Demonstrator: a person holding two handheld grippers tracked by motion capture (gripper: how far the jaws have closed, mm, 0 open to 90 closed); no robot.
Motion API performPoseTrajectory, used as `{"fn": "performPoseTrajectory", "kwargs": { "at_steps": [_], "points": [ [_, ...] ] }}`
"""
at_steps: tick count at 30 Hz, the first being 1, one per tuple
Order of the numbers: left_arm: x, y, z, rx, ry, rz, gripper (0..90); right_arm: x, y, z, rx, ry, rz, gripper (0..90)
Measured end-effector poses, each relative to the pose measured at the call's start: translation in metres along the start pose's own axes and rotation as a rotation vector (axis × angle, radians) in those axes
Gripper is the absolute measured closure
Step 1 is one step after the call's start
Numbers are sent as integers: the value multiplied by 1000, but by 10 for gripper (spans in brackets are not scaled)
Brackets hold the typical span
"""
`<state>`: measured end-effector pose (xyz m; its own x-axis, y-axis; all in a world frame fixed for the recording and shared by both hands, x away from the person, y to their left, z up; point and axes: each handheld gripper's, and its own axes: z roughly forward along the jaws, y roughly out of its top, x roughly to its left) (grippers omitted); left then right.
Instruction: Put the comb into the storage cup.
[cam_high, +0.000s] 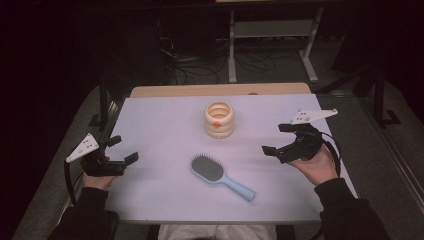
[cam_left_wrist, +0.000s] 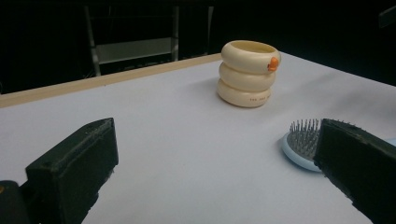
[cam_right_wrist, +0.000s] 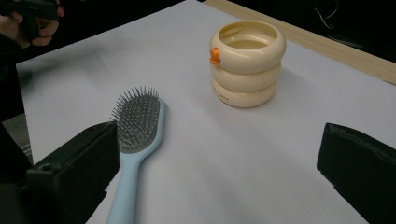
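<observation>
A light-blue hairbrush (cam_high: 220, 176) lies bristles-up on the white table (cam_high: 160, 125), head toward the left, handle toward the front right. Behind it stands a cream ribbed cup (cam_high: 219, 120) with a small orange knob. My left gripper (cam_high: 122, 150) hovers open at the table's left edge, apart from both. My right gripper (cam_high: 278, 139) hovers open at the right side. In the left gripper view the cup (cam_left_wrist: 247, 73) is ahead and the brush head (cam_left_wrist: 301, 142) peeks out beside the right jaw. In the right gripper view the hairbrush (cam_right_wrist: 135, 140) lies by the left jaw and the cup (cam_right_wrist: 246, 63) stands beyond.
A wooden strip (cam_high: 220, 90) runs along the table's far edge. Beyond it are a metal frame (cam_high: 272, 35) and cables on the dark floor. The person's other hand (cam_right_wrist: 32, 23) shows at the top left of the right gripper view.
</observation>
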<state>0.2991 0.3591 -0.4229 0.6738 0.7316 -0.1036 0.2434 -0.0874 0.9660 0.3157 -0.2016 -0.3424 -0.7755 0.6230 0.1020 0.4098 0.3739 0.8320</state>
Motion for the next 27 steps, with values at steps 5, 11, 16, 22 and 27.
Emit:
{"fn": "performPoseTrajectory", "kwargs": {
  "at_steps": [5, 11, 16, 22, 27],
  "points": [
    [0, 0, 0, 1, -1, 2, 0, 5, 6, 6, 21, 14, -14, 0],
    [0, 0, 0, 2, -1, 2, 0, 8, 9, 11, 32, 26, -27, 0],
    [0, 0, 0, 2, 0, 2, 0, 11, 13, 15, 44, 37, -36, 0],
    [0, 0, 0, 2, -7, 0, 0, 14, 16, 22, 66, 50, -44, 0],
    [0, 0, 0, 3, -5, 1, 0, 17, 18, 29, 85, 62, -52, 0]
  ]
}}
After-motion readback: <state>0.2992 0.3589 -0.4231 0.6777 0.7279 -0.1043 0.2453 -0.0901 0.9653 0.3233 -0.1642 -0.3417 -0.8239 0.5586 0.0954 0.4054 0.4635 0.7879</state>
